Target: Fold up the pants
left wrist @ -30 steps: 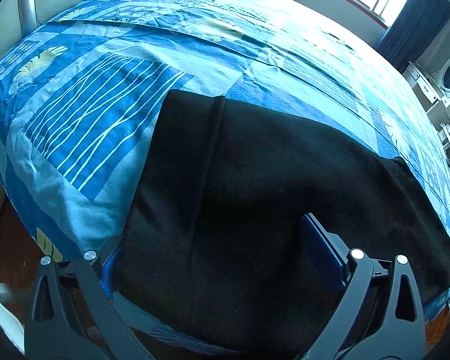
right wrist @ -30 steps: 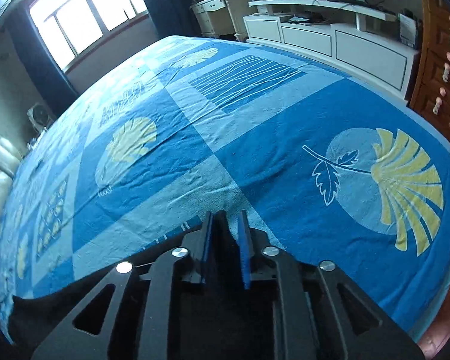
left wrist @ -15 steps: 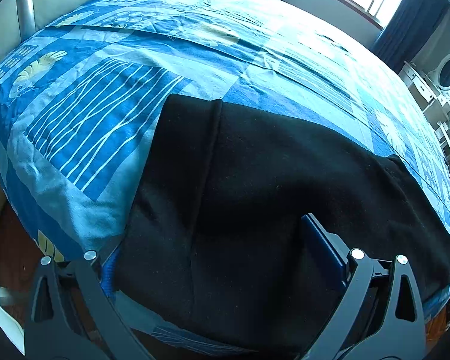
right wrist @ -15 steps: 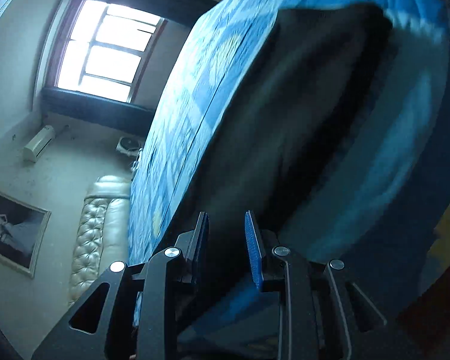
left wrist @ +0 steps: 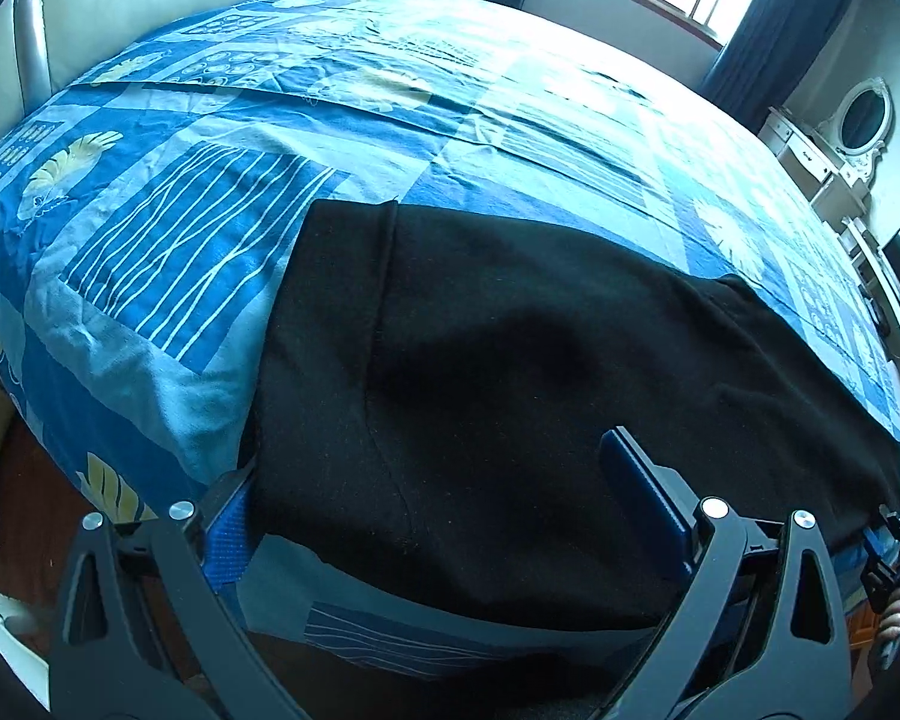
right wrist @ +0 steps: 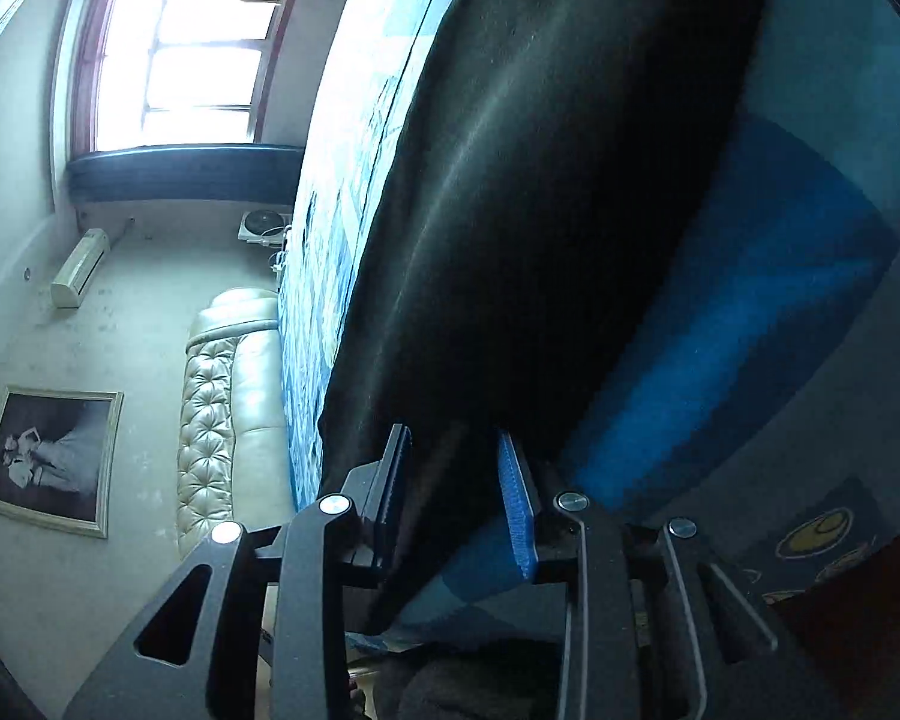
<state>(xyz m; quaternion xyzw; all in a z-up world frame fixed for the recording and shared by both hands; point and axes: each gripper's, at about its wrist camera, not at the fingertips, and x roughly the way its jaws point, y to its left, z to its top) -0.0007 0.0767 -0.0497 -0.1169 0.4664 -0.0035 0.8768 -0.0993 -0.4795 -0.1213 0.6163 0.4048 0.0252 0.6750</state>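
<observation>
Black pants (left wrist: 510,372) lie flat along the near edge of a bed with a blue patterned sheet (left wrist: 390,96). My left gripper (left wrist: 432,498) is open wide, its blue-padded fingers straddling the waistband end of the pants near the bed's edge. In the right wrist view the camera is rolled sideways; the pants (right wrist: 540,180) run away from me. My right gripper (right wrist: 456,480) is partly open, with the edge of the pants between its pads. The right gripper also shows in the left wrist view (left wrist: 888,546) at the far end of the pants.
A cream tufted headboard (right wrist: 222,408) stands at the bed's head. A window (right wrist: 192,48), an air conditioner (right wrist: 81,267) and a framed picture (right wrist: 48,459) are on the walls. A white dresser with an oval mirror (left wrist: 864,120) stands beyond the bed. Wooden floor (left wrist: 6,516) lies below the bed's edge.
My right gripper has rolled onto its side, dropped to the bed's edge and opened wider around the pants' edge. The left gripper has stayed open over the waistband.
</observation>
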